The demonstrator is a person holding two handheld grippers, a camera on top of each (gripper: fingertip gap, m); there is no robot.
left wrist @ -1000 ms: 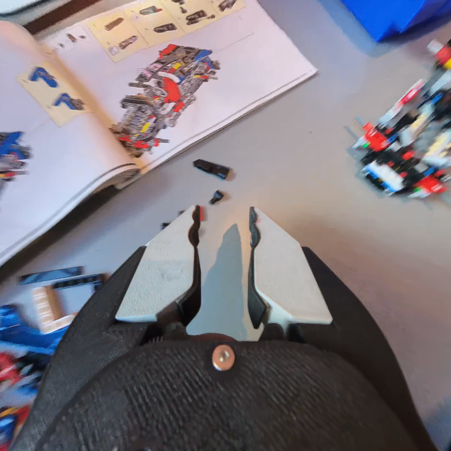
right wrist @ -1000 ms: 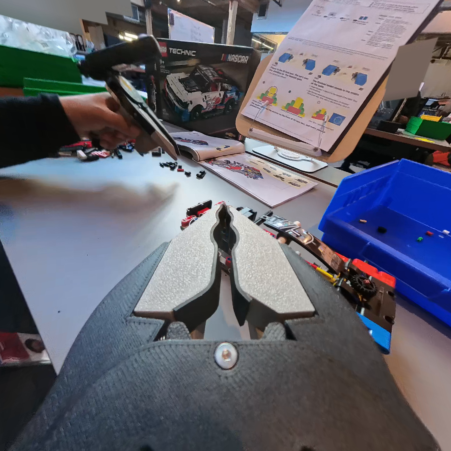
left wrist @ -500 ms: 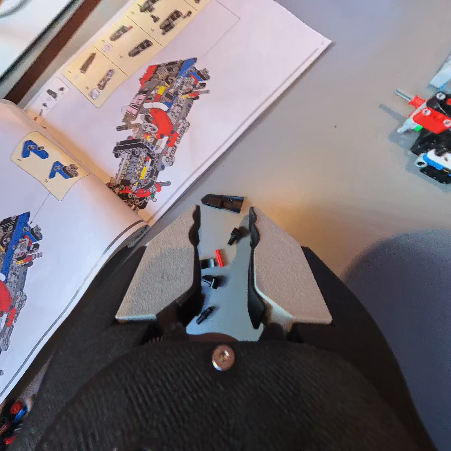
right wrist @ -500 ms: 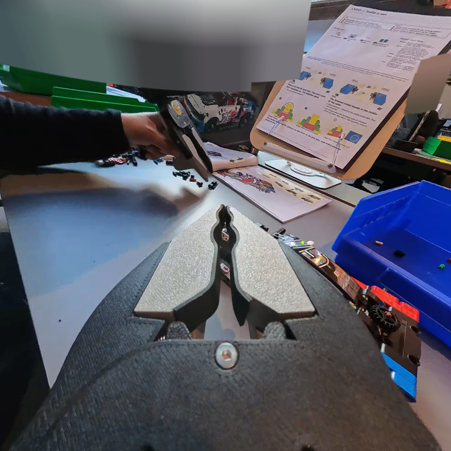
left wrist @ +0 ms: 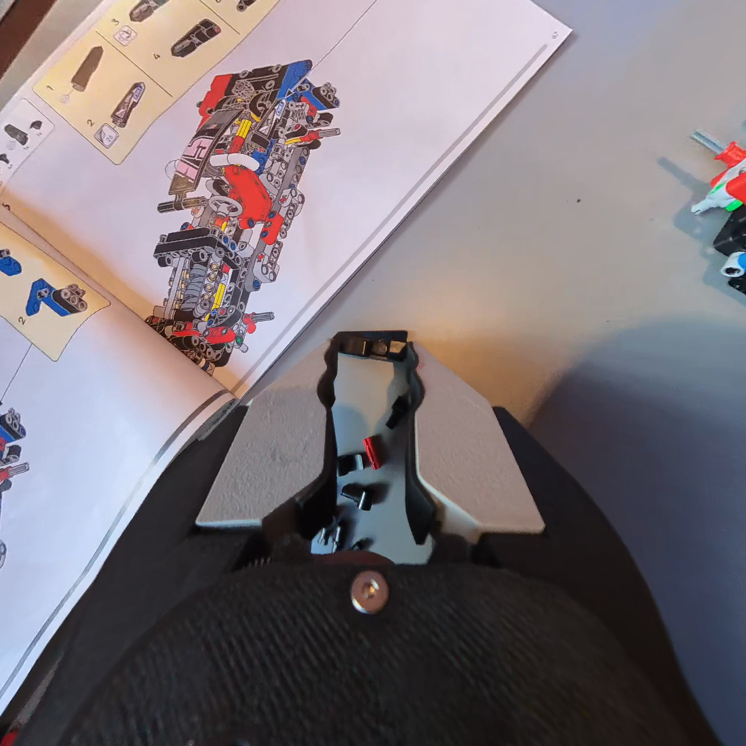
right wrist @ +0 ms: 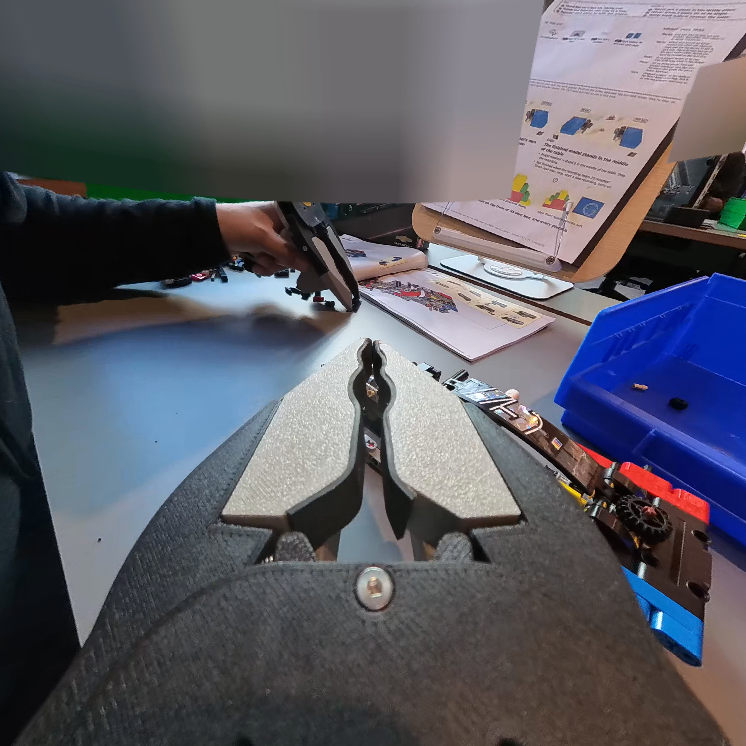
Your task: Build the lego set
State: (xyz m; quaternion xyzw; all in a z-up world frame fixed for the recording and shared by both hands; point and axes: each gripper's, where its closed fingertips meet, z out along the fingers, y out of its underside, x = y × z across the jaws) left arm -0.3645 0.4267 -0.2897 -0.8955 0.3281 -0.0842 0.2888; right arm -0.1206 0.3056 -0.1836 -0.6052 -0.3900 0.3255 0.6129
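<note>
Tongs come first: the left gripper (left wrist: 369,349) stands wide apart, with its tips set at the two ends of a black piece (left wrist: 369,343) that lies on the table (left wrist: 524,242). I judge it is there to take this piece, but I cannot tell if the tips already press it. Between the fingers, toward 6 o'clock, lie loose small parts: a red pin (left wrist: 372,453) and some black pins (left wrist: 355,494). They are only under the gripper, not held.

At 10 o'clock from the tips the open manual (left wrist: 282,181) lies flat, I think so that the drawing can be read while picking.

The right gripper (right wrist: 371,343) is almost closed, only a thin slit shows at its tips. The model (right wrist: 605,484) lies under and at 3 o'clock of it. Parts of the model show in the gap behind the tips, but whether they are pinched I cannot tell. It probably steadies the model while the other side fetches the part. At 2 o'clock a blue bin (right wrist: 666,444) holds a few small bits. At 11 o'clock the hand (right wrist: 250,238) brings the left gripper down near the manual.
</note>
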